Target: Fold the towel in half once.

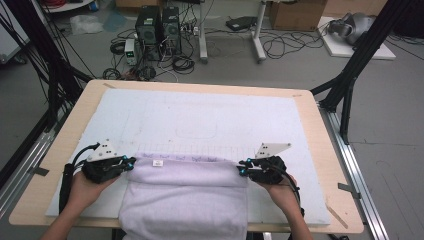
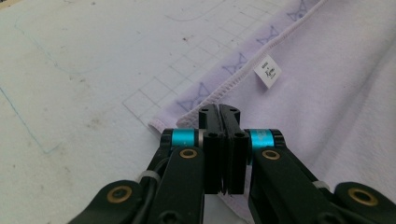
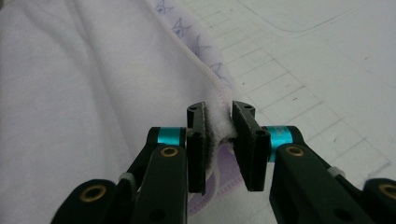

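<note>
I hold the pale lilac terry towel (image 1: 185, 197) at its two far corners. It lies folded on the white foam board (image 1: 210, 120) that covers the light wooden surface (image 1: 65, 145), at the near edge, and its near part hangs over that edge. My left gripper (image 1: 131, 164) has its fingers pressed together on the left corner hem. My right gripper (image 1: 241, 168) has its fingers narrow, with a thick fold of towel between them. A small white label (image 2: 267, 71) sits near the hem.
</note>
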